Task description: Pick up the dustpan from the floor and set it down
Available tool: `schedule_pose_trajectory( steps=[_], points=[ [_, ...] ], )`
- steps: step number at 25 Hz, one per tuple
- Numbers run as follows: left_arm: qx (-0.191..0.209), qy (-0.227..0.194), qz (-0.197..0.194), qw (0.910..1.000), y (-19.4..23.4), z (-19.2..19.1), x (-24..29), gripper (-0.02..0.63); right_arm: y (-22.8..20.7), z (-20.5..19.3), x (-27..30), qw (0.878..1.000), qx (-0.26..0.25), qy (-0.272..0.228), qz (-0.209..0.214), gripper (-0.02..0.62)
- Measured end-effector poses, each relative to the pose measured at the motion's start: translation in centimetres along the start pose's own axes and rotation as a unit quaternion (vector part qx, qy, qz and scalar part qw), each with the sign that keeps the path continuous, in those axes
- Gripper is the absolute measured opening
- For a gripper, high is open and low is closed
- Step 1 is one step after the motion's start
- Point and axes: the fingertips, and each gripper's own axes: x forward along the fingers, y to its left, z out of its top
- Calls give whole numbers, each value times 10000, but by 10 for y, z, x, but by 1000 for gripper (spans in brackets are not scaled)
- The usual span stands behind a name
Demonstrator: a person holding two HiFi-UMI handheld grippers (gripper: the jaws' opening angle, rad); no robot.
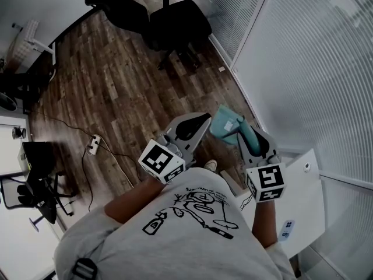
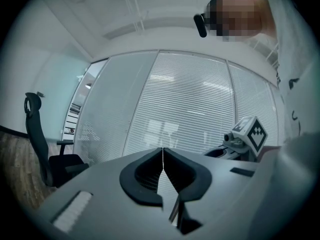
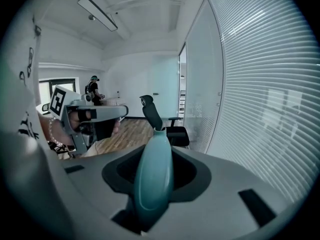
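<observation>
Grey shirt nearest, person standing. Right gripper pinching teal dustpan by handle, pan just ahead of jaws, off wooden floor. Left gripper just beside it, jaws pressed together, empty. Black chair well ahead of both.

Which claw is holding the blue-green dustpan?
The right claw, on the window side: its jaws squeeze the handle of the teal dustpan. The left claw is pinched shut with nothing in it.
</observation>
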Motion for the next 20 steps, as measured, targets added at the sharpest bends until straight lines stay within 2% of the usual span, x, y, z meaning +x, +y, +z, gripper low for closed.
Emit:
schedule_pose_trajectory(
  steps=[20],
  points=[
    [-84,119,82,9999,6,-13,-16,5,22,-34,21,9995,-7,263,159,115]
  ],
)
